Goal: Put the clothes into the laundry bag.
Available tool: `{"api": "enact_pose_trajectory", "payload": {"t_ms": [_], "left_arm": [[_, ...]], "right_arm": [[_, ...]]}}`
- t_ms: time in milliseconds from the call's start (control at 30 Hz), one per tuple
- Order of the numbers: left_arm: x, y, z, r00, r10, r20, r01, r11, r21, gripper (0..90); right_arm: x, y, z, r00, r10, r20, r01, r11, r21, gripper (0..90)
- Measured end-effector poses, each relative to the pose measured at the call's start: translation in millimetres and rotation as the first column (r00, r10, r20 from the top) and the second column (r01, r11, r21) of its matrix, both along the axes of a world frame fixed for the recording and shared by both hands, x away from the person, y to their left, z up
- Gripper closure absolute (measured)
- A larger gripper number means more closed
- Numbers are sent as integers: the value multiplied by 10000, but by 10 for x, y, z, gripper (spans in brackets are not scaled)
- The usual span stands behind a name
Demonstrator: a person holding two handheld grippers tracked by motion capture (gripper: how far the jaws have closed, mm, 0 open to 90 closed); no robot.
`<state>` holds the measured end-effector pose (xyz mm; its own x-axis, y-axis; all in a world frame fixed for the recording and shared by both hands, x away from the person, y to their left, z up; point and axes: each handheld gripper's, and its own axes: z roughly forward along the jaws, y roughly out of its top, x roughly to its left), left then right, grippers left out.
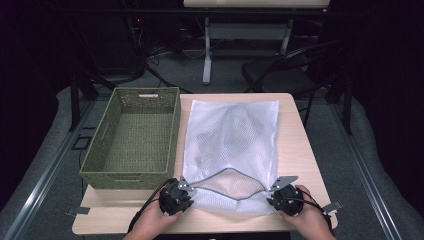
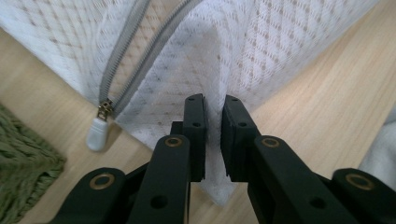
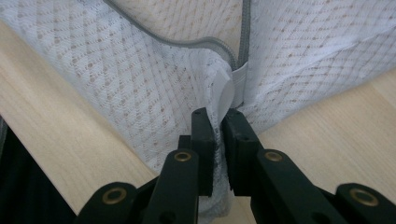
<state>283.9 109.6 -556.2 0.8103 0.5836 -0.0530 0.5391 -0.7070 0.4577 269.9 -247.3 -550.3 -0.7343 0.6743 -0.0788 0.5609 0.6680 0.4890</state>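
White mesh laundry bag [image 1: 231, 145], rectangular and edged at its mouth with a grey zipper [image 1: 227, 172], lies flat on the pale wooden surface [image 1: 300, 150], just right of an empty green woven basket [image 1: 134, 137]. Its long axis runs away from the person, with the unzipped mouth at the near end. The left gripper [image 1: 181, 190] sits at the near left corner of the bag and the right gripper [image 1: 278, 190] at the near right corner, so each hand is equally close to its own end of the opening. In the left gripper view the black fingers [image 2: 195, 135] stand slightly parted with a fold of mesh between them, not clearly pressing on it; the white zipper pull [image 2: 97, 134] lies just beside. In the right gripper view the fingers [image 3: 203, 144] likewise stand a little apart around a fold of mesh by the zipper's end tab [image 3: 238, 88]. Any next move probably turns on the mouth facing the person.
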Motion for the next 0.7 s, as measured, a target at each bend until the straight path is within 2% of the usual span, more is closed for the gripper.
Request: {"api": "enact_pose_trajectory", "payload": {"t_ms": [67,100,133,200,267,300,700], "left_arm": [[-4,-2,-5,10000,2,-10,-2,10000,3,799],[-3,0,-3,10000,9,-8,-9,10000,9,794],[-1,2,-7,10000,15,-21,-15,10000,-44,792],[1,7,-8,10000,21,-32,-21,10000,-76,785],[4,15,-10,10000,53,-22,-53,9999,-136,769],[7,19,-9,10000,51,-17,-51,9999,-126,765],[8,71,42,9997,157,211,-152,9996,-246,649]], "right_arm": [[2,-15,-15,9999,-12,-119,12,10000,-48,820],[0,-19,-29,9999,-50,-146,52,10000,82,819],[1,-29,-33,9999,-99,-110,98,9999,-35,819],[3,-38,-45,9996,-117,-251,122,9997,213,814],[5,-49,-37,9997,-150,-185,151,9999,41,808],[1,-49,-42,9996,-220,-157,222,9996,154,803],[-5,-104,-2,9990,-403,-175,405,9991,149,729]]}}
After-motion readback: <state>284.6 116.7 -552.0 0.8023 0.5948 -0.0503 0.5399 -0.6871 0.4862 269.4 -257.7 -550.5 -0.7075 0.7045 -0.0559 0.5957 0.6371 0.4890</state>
